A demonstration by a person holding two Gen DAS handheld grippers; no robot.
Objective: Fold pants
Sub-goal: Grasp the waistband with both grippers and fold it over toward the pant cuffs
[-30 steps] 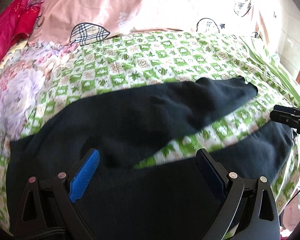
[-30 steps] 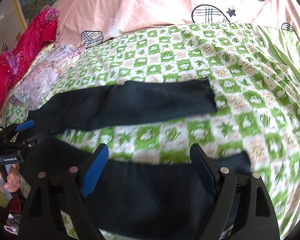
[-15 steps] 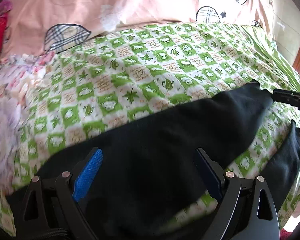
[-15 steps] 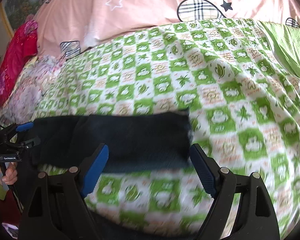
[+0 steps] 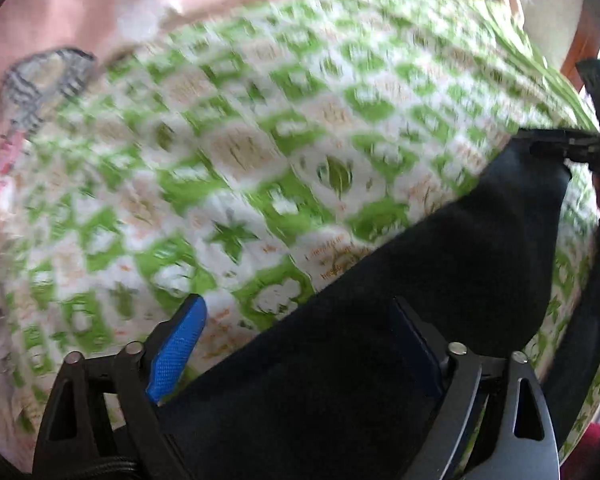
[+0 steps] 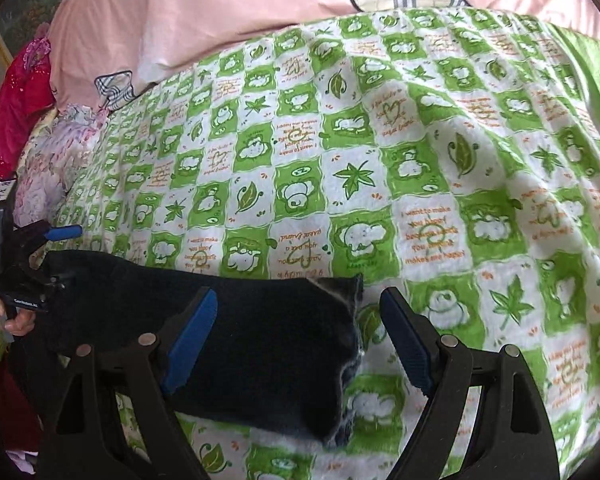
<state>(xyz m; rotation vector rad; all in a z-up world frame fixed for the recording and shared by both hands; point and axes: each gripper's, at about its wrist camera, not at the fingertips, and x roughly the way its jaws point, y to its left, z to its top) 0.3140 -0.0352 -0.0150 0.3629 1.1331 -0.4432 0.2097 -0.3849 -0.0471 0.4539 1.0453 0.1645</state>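
Observation:
Dark navy pants (image 5: 440, 280) lie flat on a green-and-white checked sheet (image 6: 340, 140). In the right wrist view one pant leg (image 6: 260, 344) runs left to right, and its cuff end lies between my right gripper's open fingers (image 6: 294, 334). In the left wrist view my left gripper (image 5: 300, 340) is open over the far edge of the pants near the waist; this view is motion-blurred. Each gripper shows at the edge of the other's view: the right gripper (image 5: 560, 146) and the left gripper (image 6: 32, 256).
A pink quilt with plaid hearts (image 6: 220, 12) lies behind the sheet. Red clothing (image 6: 20, 100) and floral bedding (image 6: 48, 168) are piled at the left. The sheet spreads bare beyond the pants, toward the quilt.
Both grippers have moved forward across the pants, from the near leg to the far leg. The far leg now fills the lower part of both views. Both stay open.

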